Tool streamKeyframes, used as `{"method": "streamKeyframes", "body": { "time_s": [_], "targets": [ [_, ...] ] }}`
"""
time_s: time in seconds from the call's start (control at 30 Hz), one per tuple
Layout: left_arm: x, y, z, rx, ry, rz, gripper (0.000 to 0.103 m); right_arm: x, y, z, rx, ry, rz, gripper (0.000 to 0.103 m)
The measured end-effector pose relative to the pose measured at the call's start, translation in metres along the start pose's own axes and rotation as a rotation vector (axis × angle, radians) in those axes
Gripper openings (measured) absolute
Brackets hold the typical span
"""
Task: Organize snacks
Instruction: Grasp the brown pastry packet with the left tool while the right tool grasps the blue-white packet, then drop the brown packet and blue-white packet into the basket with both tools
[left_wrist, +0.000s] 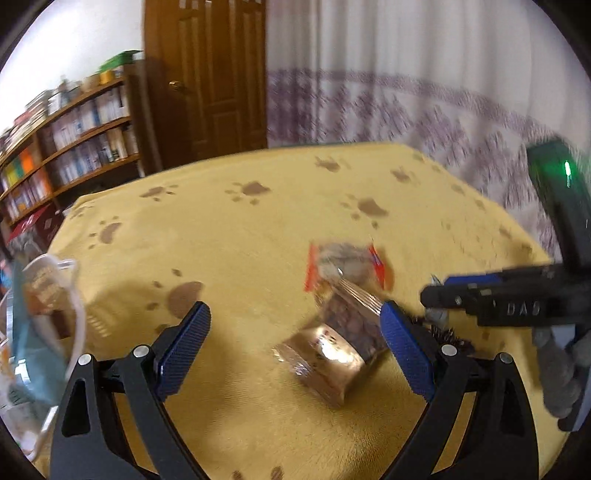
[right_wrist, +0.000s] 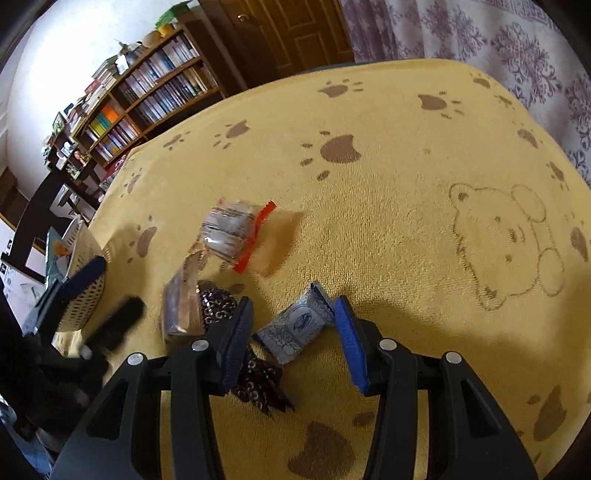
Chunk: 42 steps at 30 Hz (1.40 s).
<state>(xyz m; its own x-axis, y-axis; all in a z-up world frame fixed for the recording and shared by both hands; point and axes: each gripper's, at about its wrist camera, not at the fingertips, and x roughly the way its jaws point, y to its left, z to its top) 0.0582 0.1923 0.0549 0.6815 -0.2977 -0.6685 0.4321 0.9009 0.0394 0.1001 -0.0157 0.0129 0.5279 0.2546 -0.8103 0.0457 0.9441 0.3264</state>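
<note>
Four snacks lie loose mid-tabletop (right_wrist: 388, 155), basket (left_wrist: 79, 295) at left holding some, so sorting seems partway; left gripper (left_wrist: 295, 328) spread, right gripper (right_wrist: 293, 321) spread around blue packet (right_wrist: 295, 325).

Yellow cloth (right_wrist: 388, 155) with brown paw prints and an outlined bear figure at right, covering the table. Brown panelled wooden door (left_wrist: 218, 74) with a round brass knob (left_wrist: 176, 85), far side, centre. White curtain (left_wrist: 406, 74) with purple floral bands, far right, hanging behind the table's far edge. Wooden bookcase (left_wrist: 74, 140), far left beside the door, shelves packed with books and boxes, more items stacked on top. White wall (left_wrist: 74, 37) above the bookcase, brightly lit. Soft shadows fall on the cloth.
</note>
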Motion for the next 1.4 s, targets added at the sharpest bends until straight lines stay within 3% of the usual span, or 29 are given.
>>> {"method": "streamKeyframes", "body": {
  "time_s": [0.27, 0.6, 0.73, 0.77, 0.83, 0.9, 0.97, 1.0, 1.03, 1.4],
  "targets": [
    [0.019, -0.014, -0.001, 0.094, 0.037, -0.024, 0.094, 0.004, 0.02, -0.002, -0.095, -0.028, -0.094, 0.042],
    [0.025, -0.025, -0.001, 0.158, 0.061, -0.093, 0.094, 0.001, -0.004, 0.0, -0.01, -0.006, -0.097, 0.047],
    [0.03, -0.03, -0.003, 0.175, 0.078, -0.096, 0.094, 0.007, 0.004, 0.0, -0.033, -0.011, -0.114, 0.049],
    [0.032, -0.031, -0.003, 0.177, 0.086, -0.1, 0.086, 0.008, 0.007, 0.0, -0.046, -0.012, -0.125, 0.049],
    [0.034, -0.034, -0.005, 0.188, 0.101, -0.119, 0.042, 0.009, 0.014, -0.002, -0.08, -0.018, -0.141, 0.046],
    [0.035, -0.032, -0.007, 0.16, 0.108, -0.135, 0.03, 0.009, 0.019, -0.005, -0.113, -0.031, -0.158, 0.042],
    [0.031, -0.03, -0.007, 0.14, 0.096, -0.138, 0.025, 0.008, 0.018, -0.006, -0.121, -0.038, -0.154, 0.04],
    [0.028, -0.029, -0.008, 0.135, 0.086, -0.133, 0.023, 0.007, 0.016, -0.006, -0.117, -0.04, -0.145, 0.027],
    [0.023, -0.028, -0.008, 0.132, 0.073, -0.126, 0.022, 0.006, 0.015, -0.006, -0.112, -0.044, -0.136, 0.025],
    [-0.054, 0.008, 0.007, 0.034, -0.088, -0.053, 0.021, -0.015, 0.021, 0.004, -0.098, -0.106, -0.081, 0.025]
  ]
}}
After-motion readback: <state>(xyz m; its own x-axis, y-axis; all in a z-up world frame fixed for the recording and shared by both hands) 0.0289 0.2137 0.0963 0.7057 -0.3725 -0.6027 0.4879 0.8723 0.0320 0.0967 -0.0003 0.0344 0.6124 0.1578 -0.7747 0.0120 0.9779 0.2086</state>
